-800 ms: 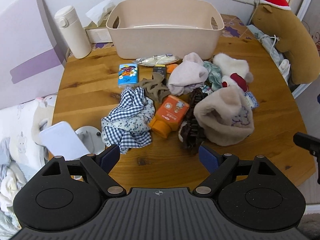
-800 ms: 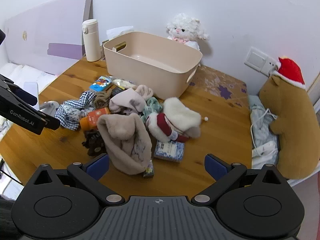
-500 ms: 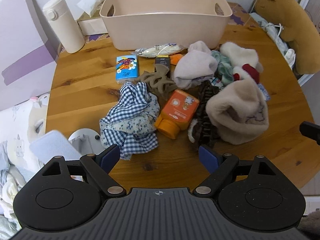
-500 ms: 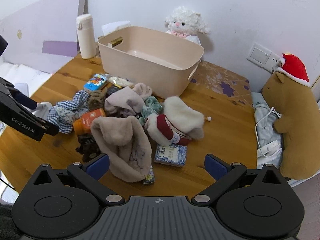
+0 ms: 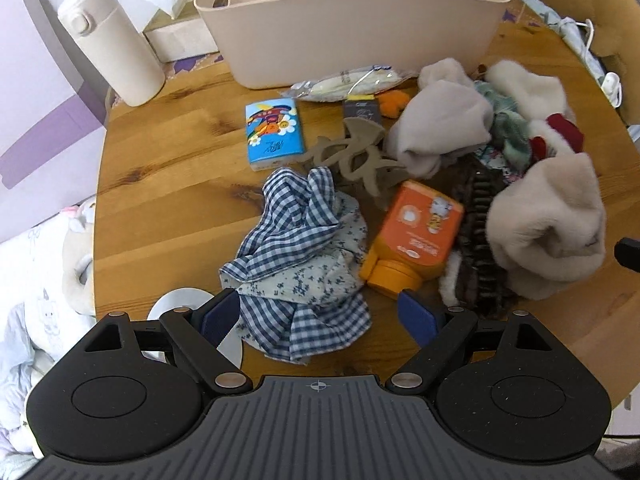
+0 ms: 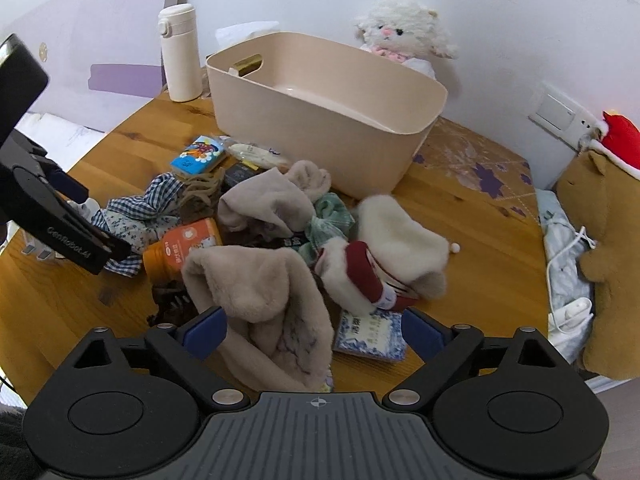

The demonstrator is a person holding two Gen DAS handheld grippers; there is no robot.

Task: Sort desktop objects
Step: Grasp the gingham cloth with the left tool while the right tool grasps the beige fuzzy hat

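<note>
A heap of small things lies on the round wooden table [image 5: 168, 184] before an empty beige bin [image 5: 352, 20] [image 6: 320, 120]. In the left wrist view, my left gripper [image 5: 320, 314] hangs open just above a blue checked cloth [image 5: 296, 256], whose near edge lies between the fingers. Beside the cloth are an orange bottle [image 5: 412, 236], a tan hair claw [image 5: 356, 156], and a blue tissue pack [image 5: 274, 132]. My right gripper [image 6: 314, 330] is open over a beige fluffy hat [image 6: 260, 292]. A white-and-red fluffy piece [image 6: 384, 256] and a blue patterned packet [image 6: 370, 334] lie close by.
A white flask [image 5: 112, 40] and a tissue box [image 5: 180, 36] stand at the back left. A white sheep toy [image 6: 404, 36] sits behind the bin, a brown plush [image 6: 604, 232] at the right. A white round object [image 5: 180, 304] lies at the table's near-left edge.
Both grippers have moved forward and down toward the heap. The left one now reaches the checked cloth, the right one the beige hat. Both stay open.
</note>
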